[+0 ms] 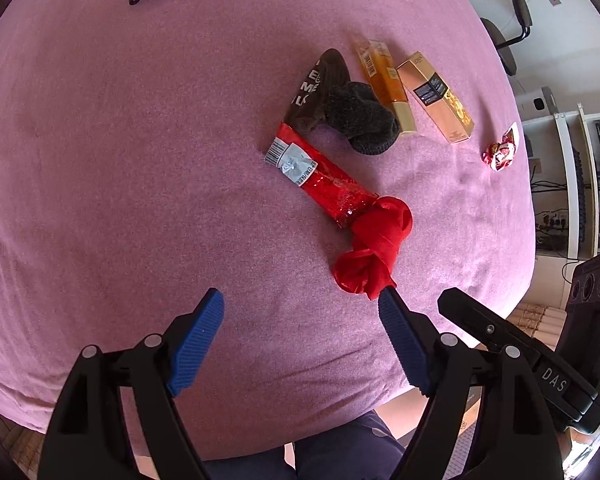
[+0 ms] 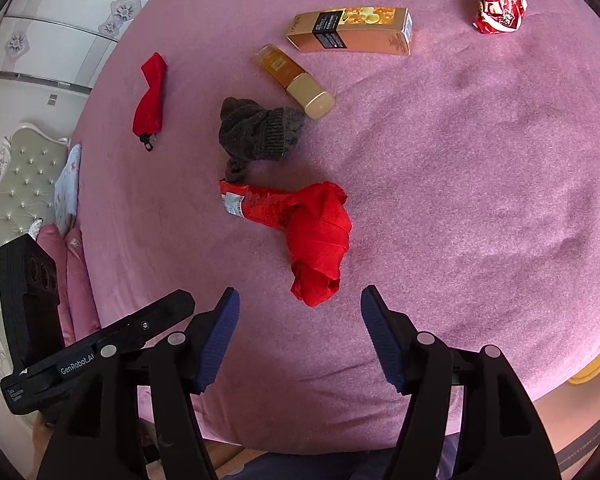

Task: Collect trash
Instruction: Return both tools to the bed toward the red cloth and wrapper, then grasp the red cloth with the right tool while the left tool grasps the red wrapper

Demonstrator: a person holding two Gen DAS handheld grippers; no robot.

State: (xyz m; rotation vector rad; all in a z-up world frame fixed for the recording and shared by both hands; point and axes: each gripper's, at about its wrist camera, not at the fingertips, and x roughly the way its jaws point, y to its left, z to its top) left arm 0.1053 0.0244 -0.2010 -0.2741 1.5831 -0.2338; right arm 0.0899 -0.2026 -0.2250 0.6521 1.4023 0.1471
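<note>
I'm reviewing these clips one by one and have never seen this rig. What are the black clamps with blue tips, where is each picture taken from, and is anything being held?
There is no robot here: a person carries a hand-held two-finger gripper in each hand. Each picture comes from a fisheye camera on one gripper, looking along its fingers. The left gripper and right gripper are both open and hold nothing. Below them is a pink bedspread. On it lie a red plastic wrapper with red cloth bunched at its end, a dark knit sock, an amber bottle, a gold carton, a crumpled snack wrapper and a red pouch.
</note>
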